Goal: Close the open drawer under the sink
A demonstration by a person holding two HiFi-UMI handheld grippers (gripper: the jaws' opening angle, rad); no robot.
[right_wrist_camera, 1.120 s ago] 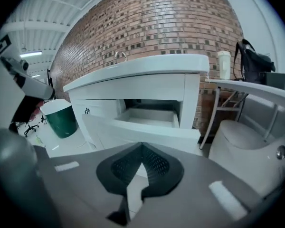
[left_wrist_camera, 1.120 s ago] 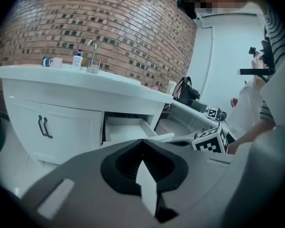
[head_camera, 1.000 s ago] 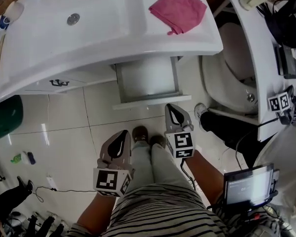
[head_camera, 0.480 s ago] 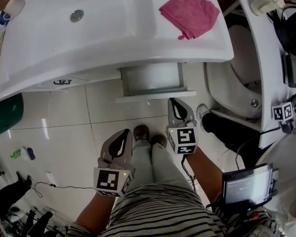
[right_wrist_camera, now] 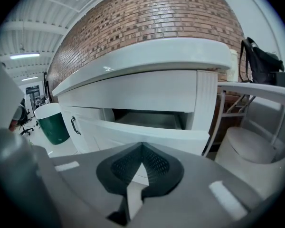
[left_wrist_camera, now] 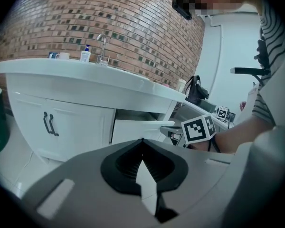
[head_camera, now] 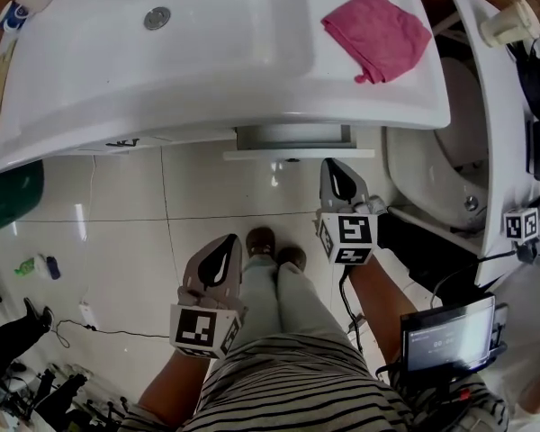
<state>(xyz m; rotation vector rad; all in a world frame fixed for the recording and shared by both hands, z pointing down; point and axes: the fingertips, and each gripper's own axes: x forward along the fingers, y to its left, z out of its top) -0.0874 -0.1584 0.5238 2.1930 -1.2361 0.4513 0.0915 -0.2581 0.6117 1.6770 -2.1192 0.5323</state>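
The white drawer (head_camera: 292, 137) under the sink counter (head_camera: 207, 70) stands out only a short way, its front panel (head_camera: 299, 154) just past the counter edge. My right gripper (head_camera: 336, 164) is shut and empty, with its tip close to the right part of that panel; whether it touches cannot be told. In the right gripper view the drawer front (right_wrist_camera: 152, 133) fills the space just beyond the shut right gripper (right_wrist_camera: 142, 144), with a dark slot above it. My left gripper (head_camera: 226, 239) hangs back over the floor, shut and empty. The left gripper view shows the drawer (left_wrist_camera: 133, 129) further off.
A pink cloth (head_camera: 376, 34) lies on the counter's right. Left of the drawer are cabinet doors with dark handles (left_wrist_camera: 48, 123). A green bin (head_camera: 7, 201) stands at the left, a white toilet (head_camera: 432, 165) at the right. My shoes (head_camera: 274, 241) are on the tiled floor.
The drawer has slid well back under the counter. My right gripper has moved forward along with its front panel. The left gripper has stayed where it was.
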